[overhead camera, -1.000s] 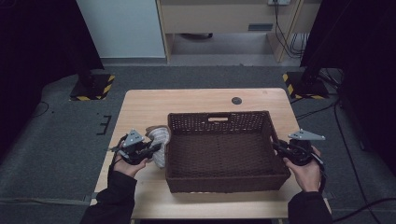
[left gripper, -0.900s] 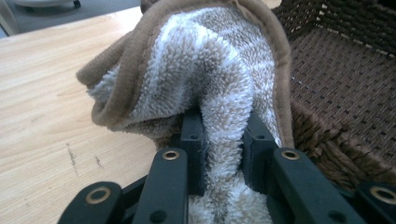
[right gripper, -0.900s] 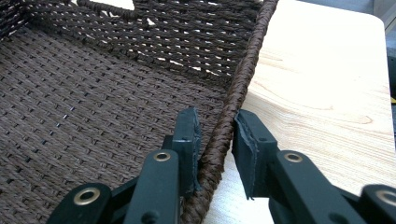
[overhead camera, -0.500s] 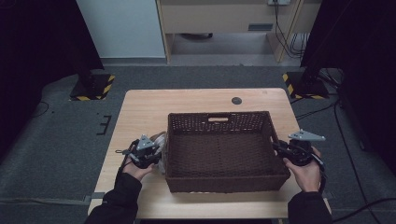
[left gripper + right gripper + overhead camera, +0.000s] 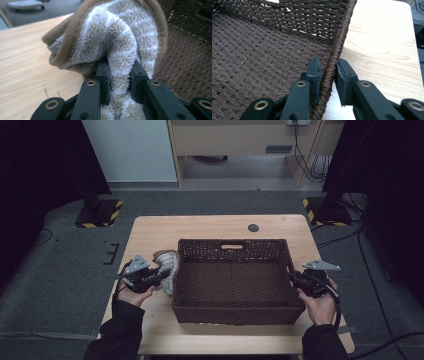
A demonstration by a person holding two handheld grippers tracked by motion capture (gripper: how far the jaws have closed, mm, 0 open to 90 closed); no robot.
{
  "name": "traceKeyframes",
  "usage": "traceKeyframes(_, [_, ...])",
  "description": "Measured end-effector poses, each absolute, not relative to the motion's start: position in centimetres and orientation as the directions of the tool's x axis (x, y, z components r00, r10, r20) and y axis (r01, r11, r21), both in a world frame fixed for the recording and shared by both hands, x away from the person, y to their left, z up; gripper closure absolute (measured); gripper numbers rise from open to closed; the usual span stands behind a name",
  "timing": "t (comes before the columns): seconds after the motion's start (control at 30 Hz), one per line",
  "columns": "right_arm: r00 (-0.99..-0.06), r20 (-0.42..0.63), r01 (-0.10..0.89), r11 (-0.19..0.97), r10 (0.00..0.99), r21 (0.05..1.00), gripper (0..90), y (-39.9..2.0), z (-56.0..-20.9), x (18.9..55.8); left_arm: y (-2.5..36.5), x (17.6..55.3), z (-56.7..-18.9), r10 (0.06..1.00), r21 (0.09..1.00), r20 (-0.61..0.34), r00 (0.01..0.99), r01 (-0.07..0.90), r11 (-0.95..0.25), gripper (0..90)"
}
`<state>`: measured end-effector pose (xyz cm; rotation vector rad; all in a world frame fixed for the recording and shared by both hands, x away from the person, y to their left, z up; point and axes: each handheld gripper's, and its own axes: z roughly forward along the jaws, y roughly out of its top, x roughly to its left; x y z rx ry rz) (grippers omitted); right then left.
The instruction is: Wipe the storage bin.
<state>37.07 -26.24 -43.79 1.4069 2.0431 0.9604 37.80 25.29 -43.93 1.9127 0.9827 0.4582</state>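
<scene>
— So, where do we stand? Our left gripper [image 5: 117, 82] has its jaws pinched tight on a fold of the towel [image 5: 112, 42], a fluffy beige-and-white thing with a brown hem. From above, the towel [image 5: 168, 270] hangs bunched just outside the left wall of the wicker basket [image 5: 235, 312], touching or nearly touching it.

— And our right gripper [image 5: 327, 82]?

— Its jaws straddle the basket's right rim [image 5: 337, 50], one pad inside the wall and one outside. They have just been closing on it, with the braided edge between them. The inner pad sits against the weave; a thin gap seems to remain at the outer pad, so we judge the grip as forming, not firm.

— Why hold it that way?

— Our guess: the right side steadies the basket so it won't slide on the table [image 5: 150, 235] while the left brings the towel over the wall.

— What can't we make out?

— How much towel trails below the left jaws; the fold hides the rest. We also can't tell whether its lower end rests on the table. The small dark disc [image 5: 253, 227] beyond the basket is too small to identify.
</scene>
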Motion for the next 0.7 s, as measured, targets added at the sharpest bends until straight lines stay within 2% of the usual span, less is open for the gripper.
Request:
traceKeyframes(0.3, [-0.355, 0.001, 0.6, 0.227, 0.935, 0.767, 74.6, -26.2, -43.8, 37.1, 24.2, 38.4, -47.4, 0.778, 0.761, -0.034, 0.627, 0.521, -0.387, 72.8])
traceKeyframes(0.43, [-0.346, 0.014, 0.603, 0.211, 0.938, 0.77, 74.7, -26.0, -43.8, 37.2, 24.9, 38.9, -46.9, 0.798, 0.774, -0.049, 0.601, 0.528, -0.35, 72.7])
traceKeyframes(0.7, [-0.308, 0.017, 0.608, 0.184, 0.951, 0.772, 74.5, -24.6, -43.9, 38.1, 27.3, 38.5, -43.9, 0.807, 0.844, -0.085, 0.585, 0.472, -0.254, 72.6])
